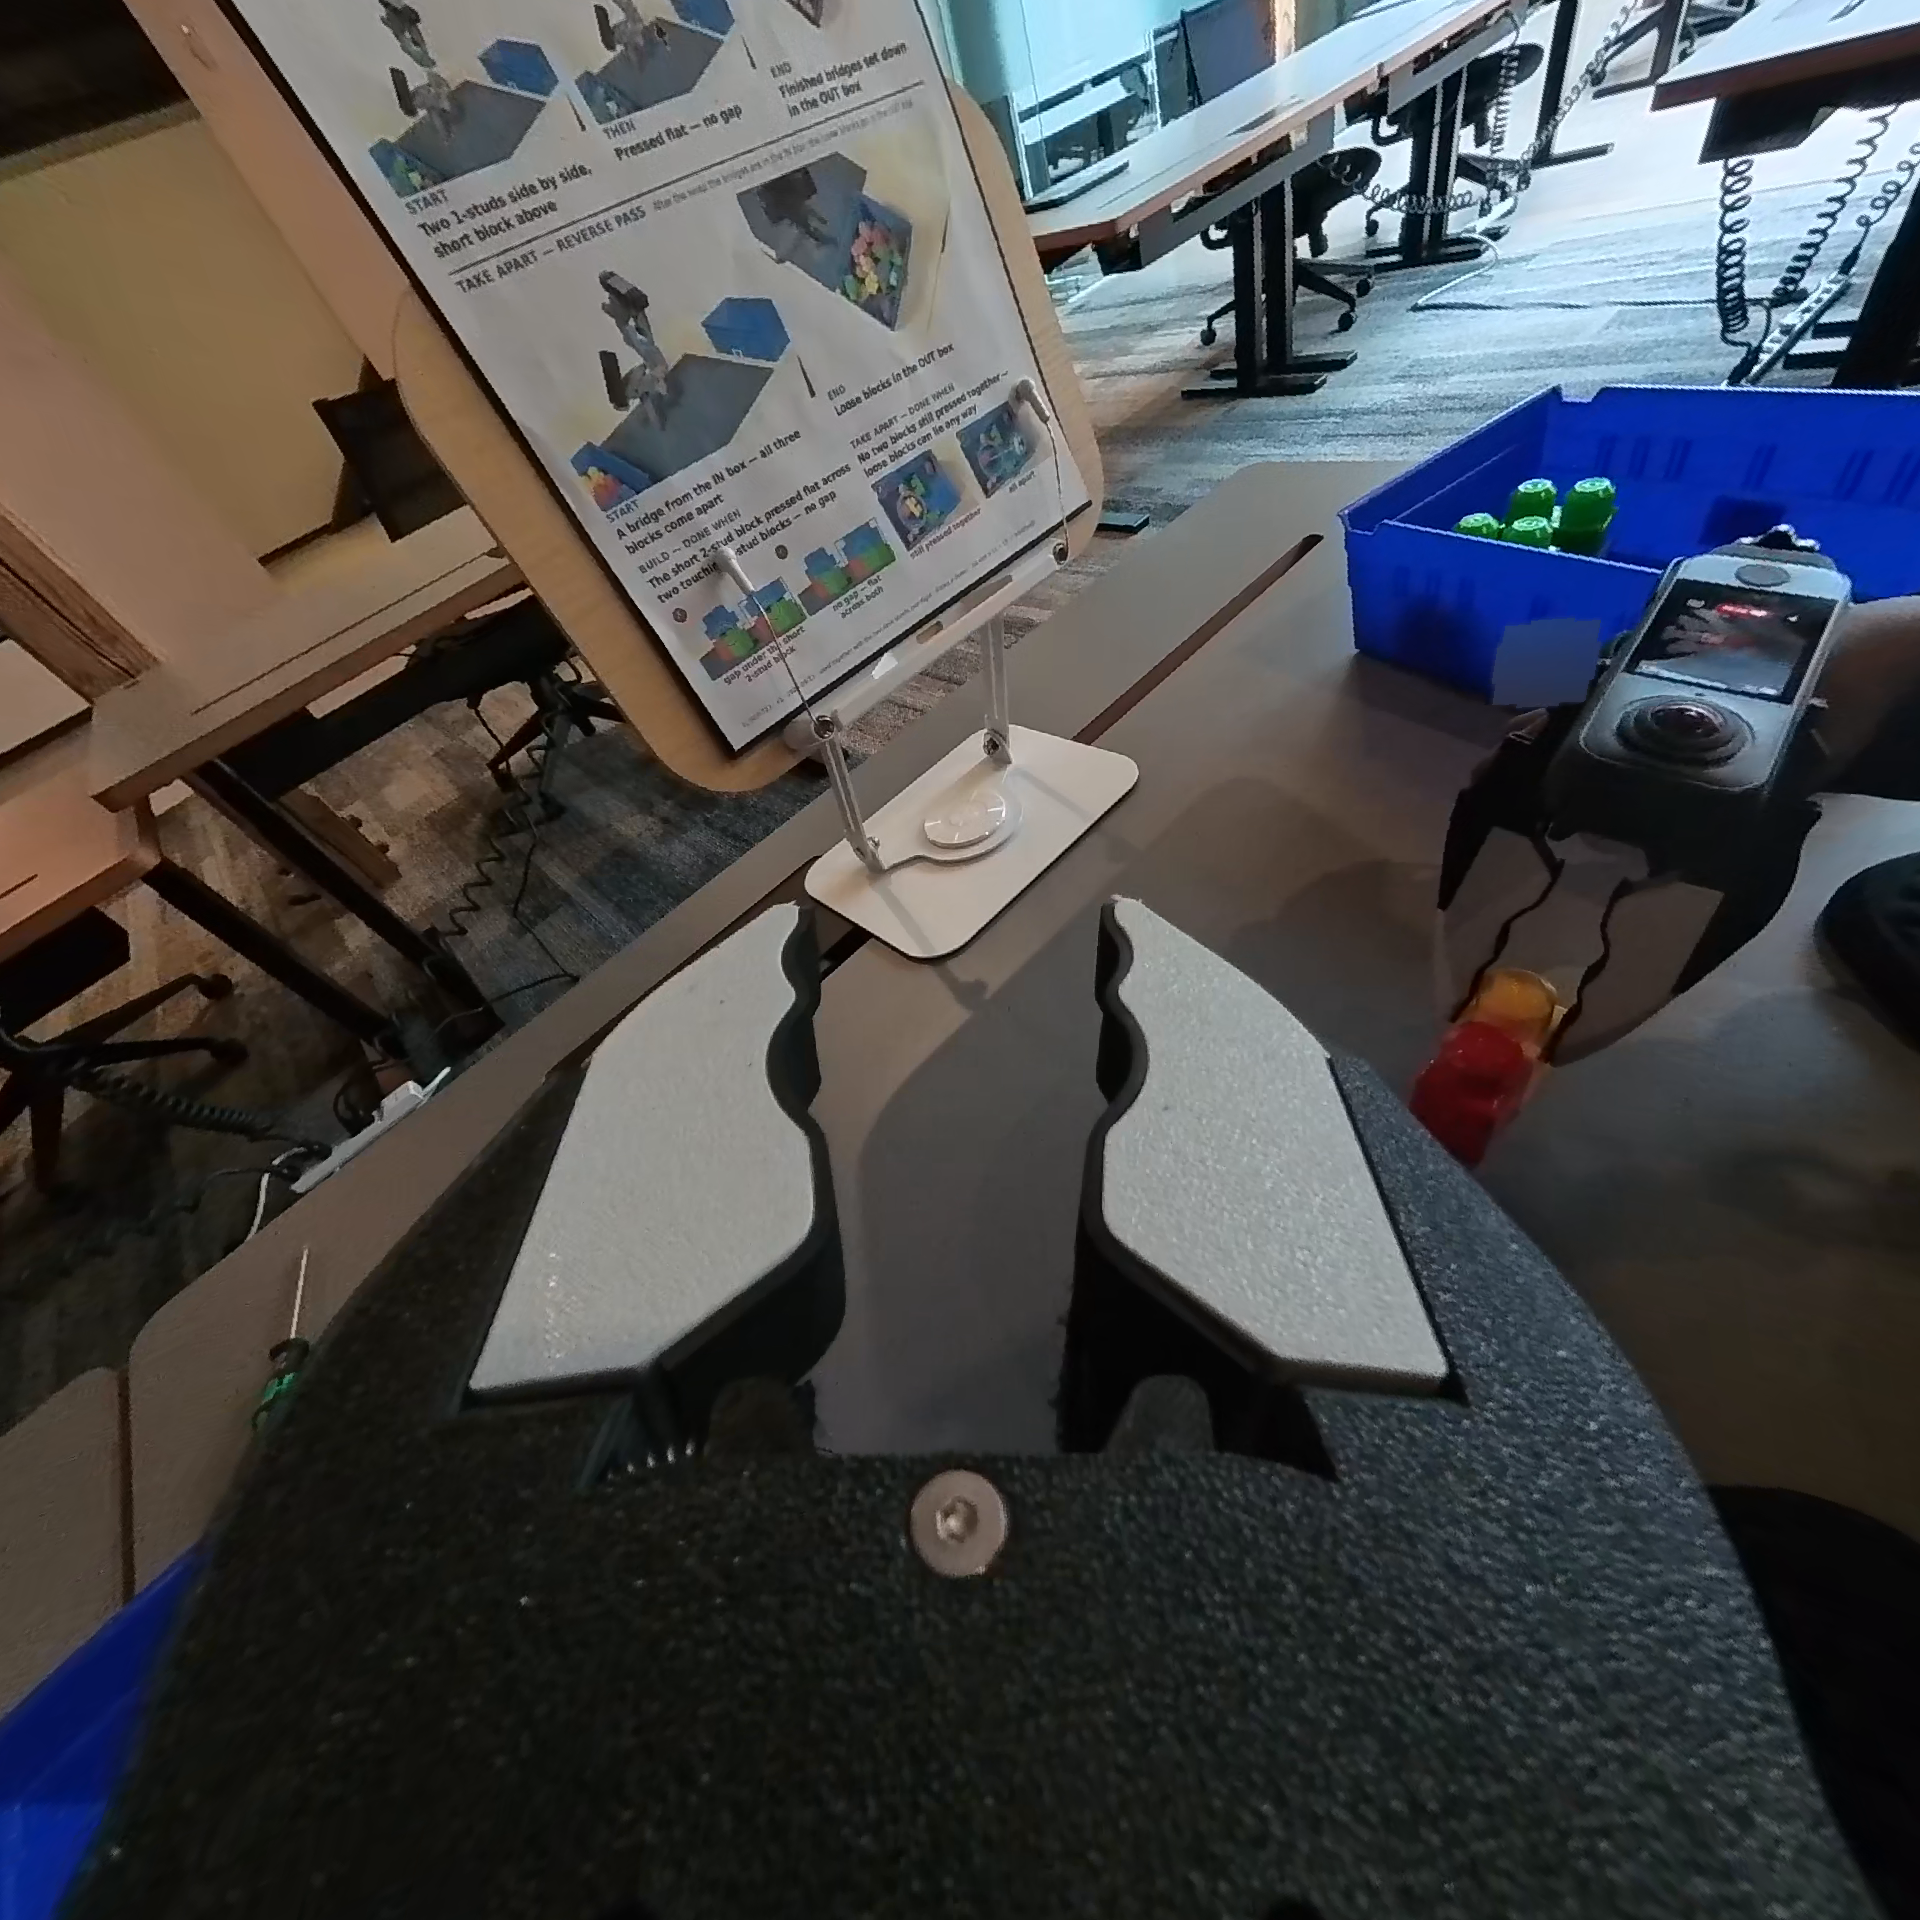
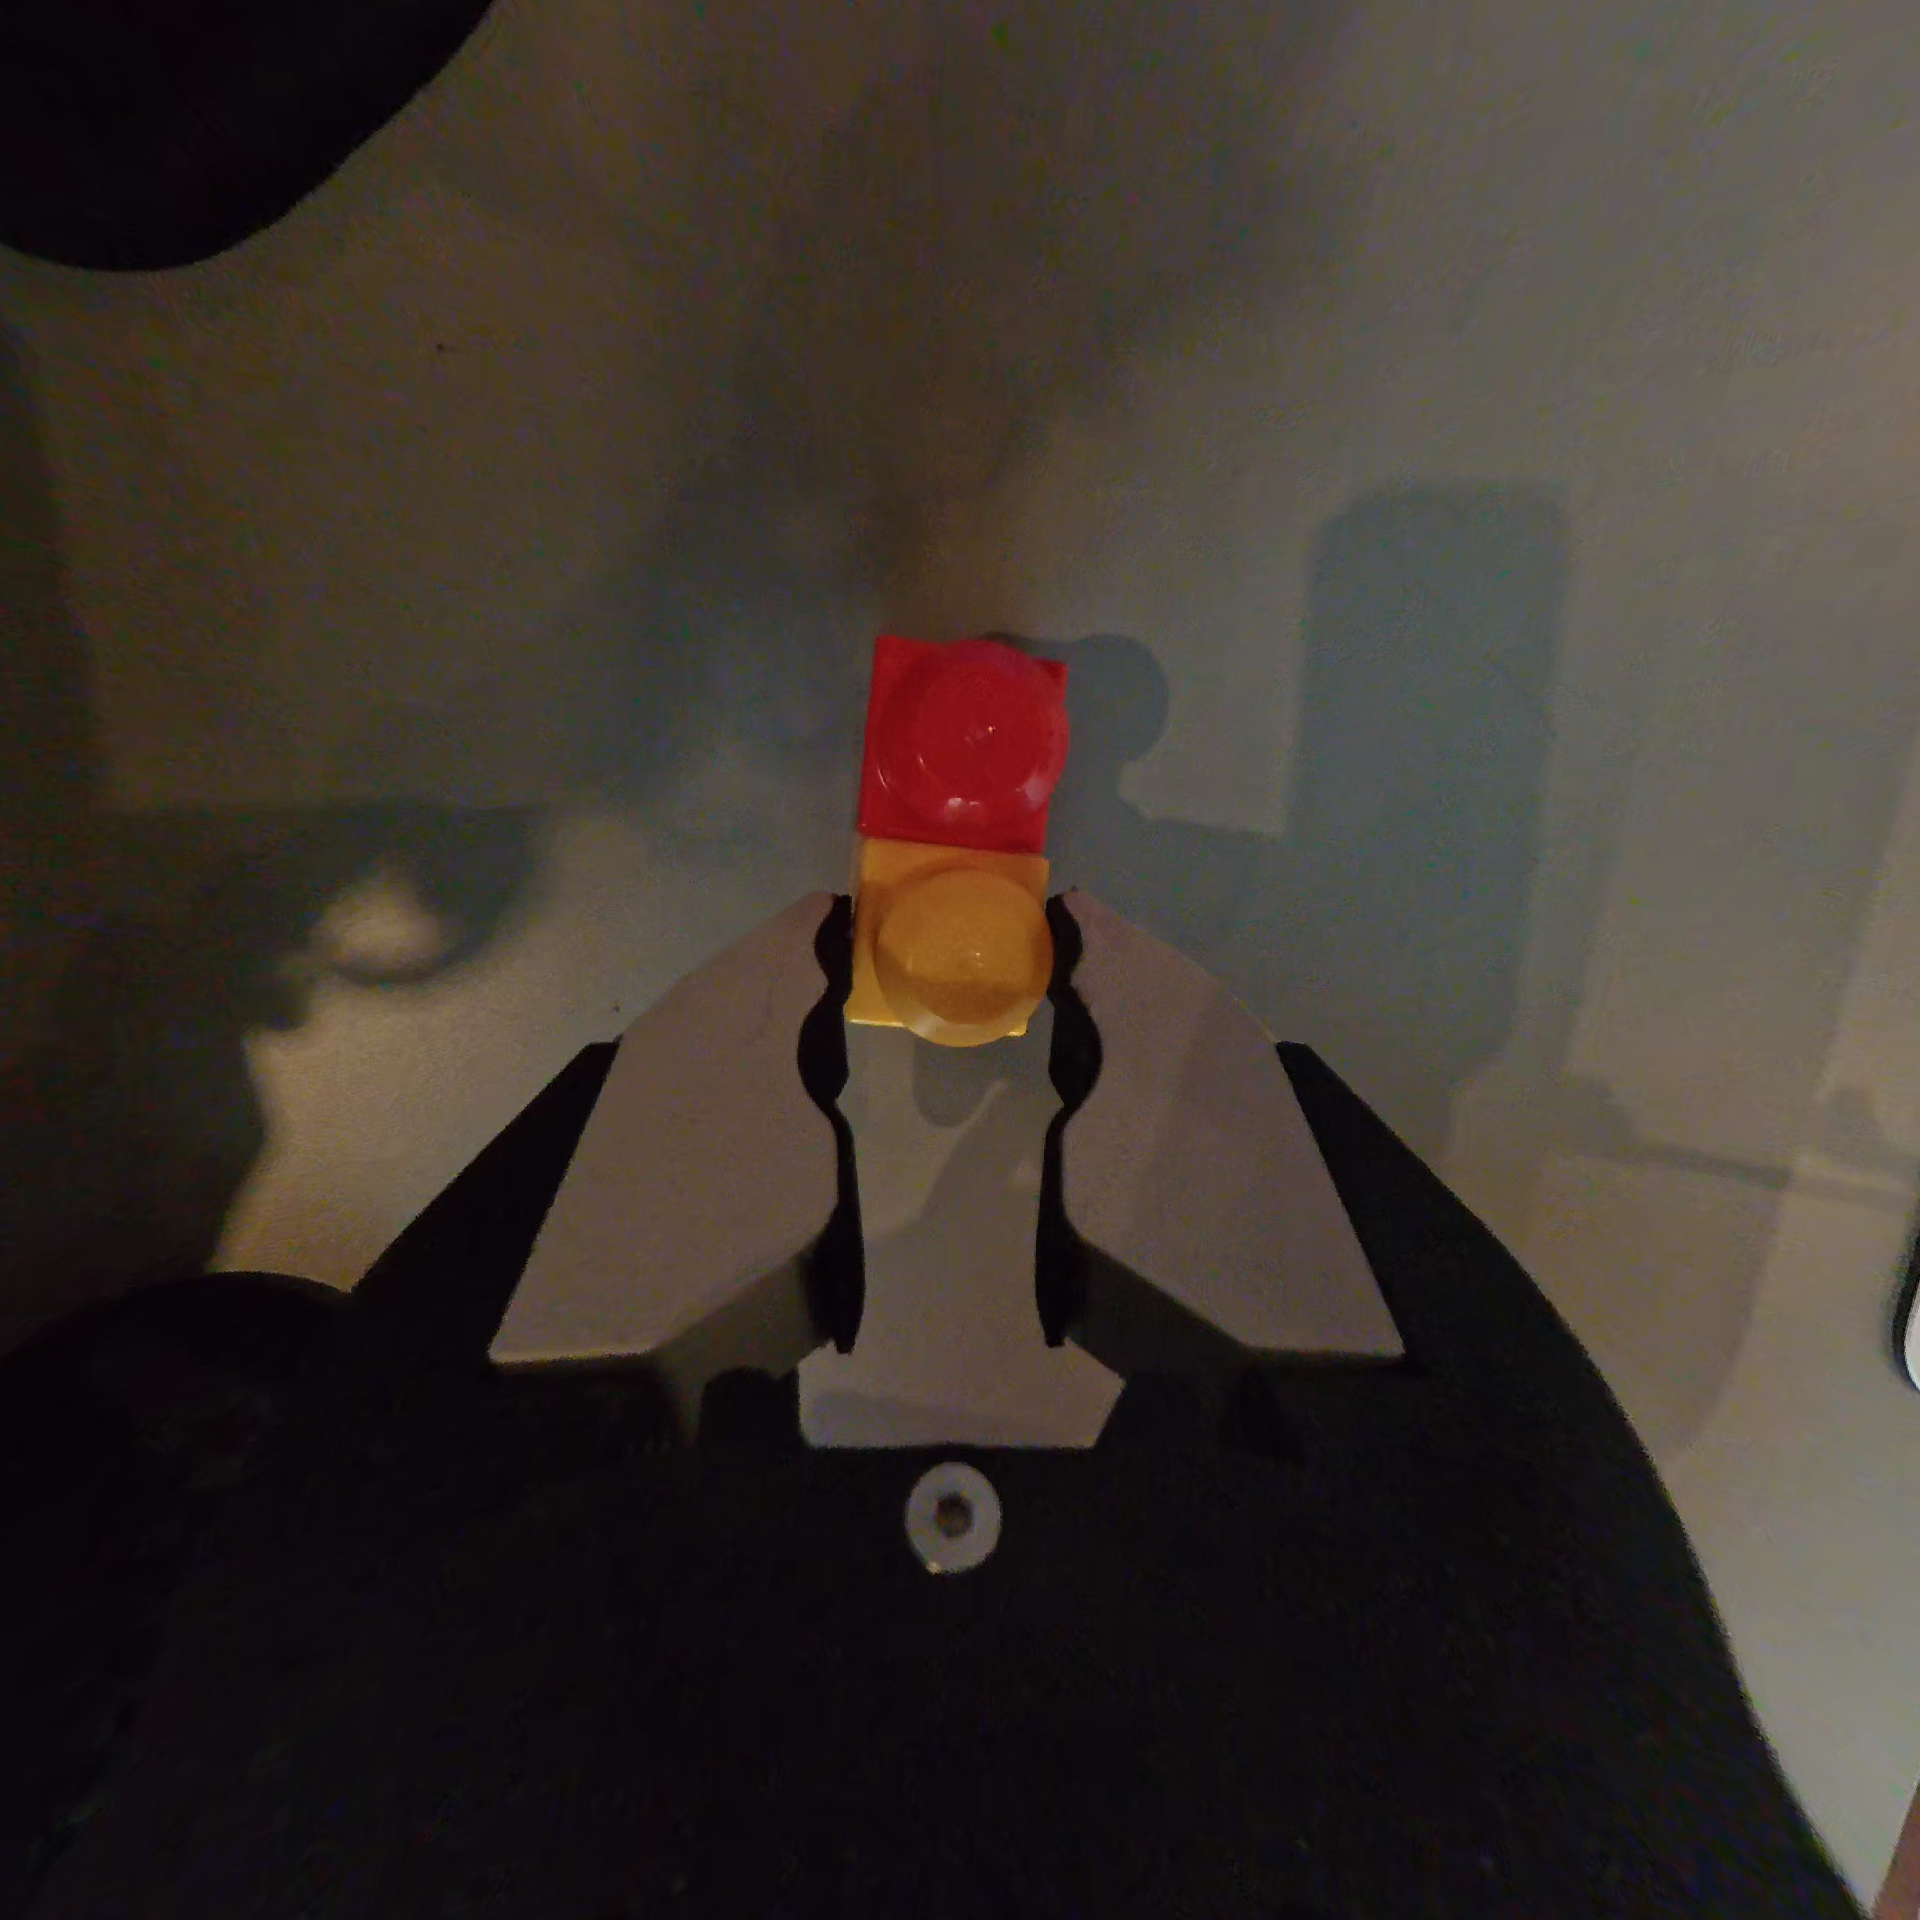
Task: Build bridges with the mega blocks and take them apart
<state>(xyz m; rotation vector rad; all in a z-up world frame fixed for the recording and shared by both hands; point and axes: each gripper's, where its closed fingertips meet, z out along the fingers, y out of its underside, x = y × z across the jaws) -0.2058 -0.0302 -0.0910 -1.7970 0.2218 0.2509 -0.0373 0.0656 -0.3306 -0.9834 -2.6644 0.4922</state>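
Observation:
A yellow one-stud block [image 2: 951,951] and a red one-stud block [image 2: 961,738] stand side by side, touching, on the dark table [image 2: 1351,364]. My right gripper [image 2: 948,920] points down at them, its two fingertips pressed against the yellow block's sides. In the left wrist view the right gripper [image 1: 1527,1018] sits over the yellow block [image 1: 1519,992], with the red block [image 1: 1470,1091] next to it. My left gripper [image 1: 951,925] is open and empty, to the left of the blocks above the table.
A blue bin [image 1: 1455,592] at the back right holds green blocks [image 1: 1548,514]. An instruction sheet on a white stand [image 1: 966,842] stands at the table's far edge. Another blue bin's corner [image 1: 62,1714] shows at lower left. Office desks and chairs lie beyond. Spacing between my two grippers at the tips: around 30 cm.

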